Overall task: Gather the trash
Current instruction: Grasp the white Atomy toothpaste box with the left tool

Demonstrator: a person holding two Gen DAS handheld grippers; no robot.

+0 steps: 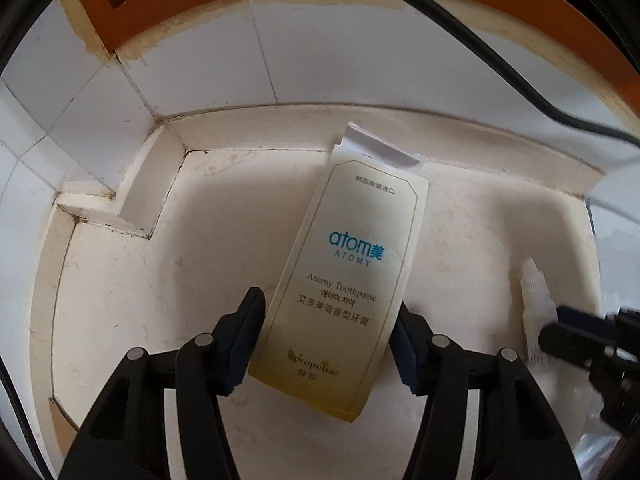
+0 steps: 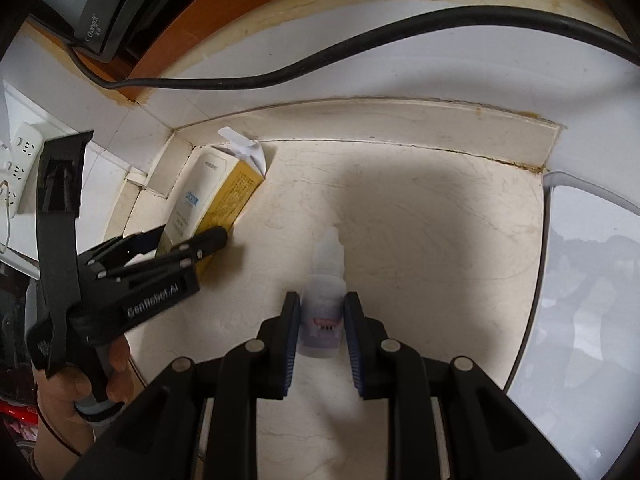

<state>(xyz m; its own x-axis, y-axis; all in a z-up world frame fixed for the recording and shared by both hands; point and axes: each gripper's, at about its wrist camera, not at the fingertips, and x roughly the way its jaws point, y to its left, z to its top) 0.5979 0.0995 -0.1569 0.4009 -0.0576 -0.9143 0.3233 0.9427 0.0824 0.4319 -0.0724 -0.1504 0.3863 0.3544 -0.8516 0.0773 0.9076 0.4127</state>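
Cream Atomy toothpaste box [image 1: 340, 280], flap open at 12 o'clock, clamped by left gripper [image 1: 328, 340]; right gripper [image 2: 322, 332] pinched clear dropper bottle [image 2: 323, 308], label blurred.

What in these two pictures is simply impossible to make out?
- Toothpaste box, left wrist view: whether the left gripper pads press its sides; the box hides the contact.
- Small bottle, right wrist view: label print blurred, too small to read.
- Clear bin, right wrist view: cut off by the edge; contents a hazy glare.
- Black cable: both ends leave the frame.
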